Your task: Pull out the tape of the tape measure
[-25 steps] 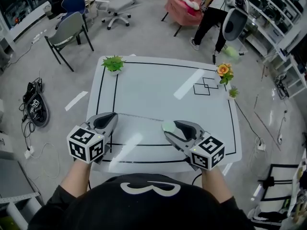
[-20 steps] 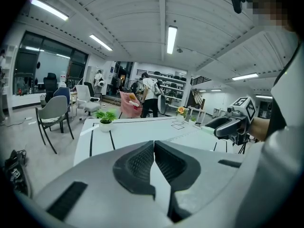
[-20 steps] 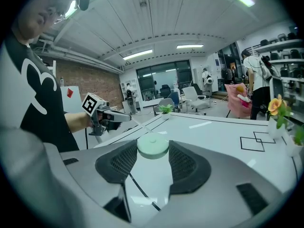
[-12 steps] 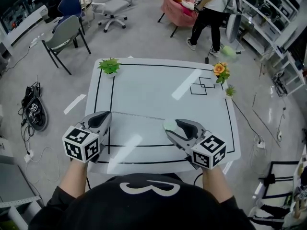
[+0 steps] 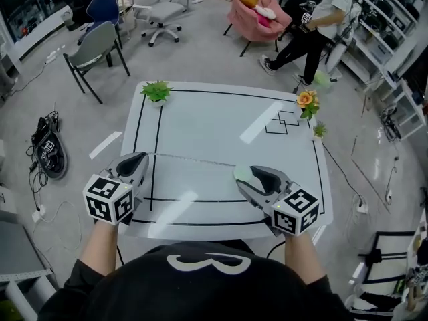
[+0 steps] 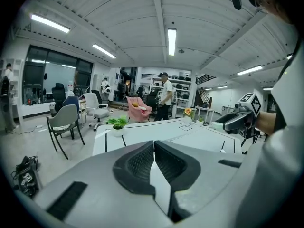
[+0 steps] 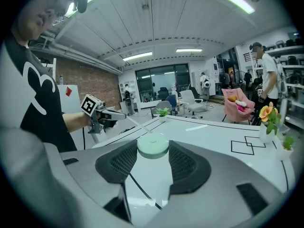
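Observation:
A round pale green tape measure (image 5: 241,174) is held between the jaws of my right gripper (image 5: 246,176), above the white table's (image 5: 200,122) near right part. In the right gripper view the case (image 7: 153,146) sits between both pads at the tips. A thin pale tape (image 5: 190,160) runs from it leftward to my left gripper (image 5: 136,159), which is shut on the tape's end. In the left gripper view the pads meet at the tips (image 6: 154,145) and a white strip of tape (image 6: 162,194) passes down between the jaws. The stretched tape (image 7: 137,126) hangs just above the table.
A green potted plant (image 5: 156,91) stands at the table's far left corner, an orange flower (image 5: 309,101) and a small plant (image 5: 319,130) at the far right. Black lines mark the table. Chairs (image 5: 97,45), a pink seat (image 5: 257,12) and a person (image 5: 314,32) are beyond it.
My left gripper has moved left and back toward me with the tape's end, and the tape between the grippers has grown longer. The right gripper has shifted slightly right.

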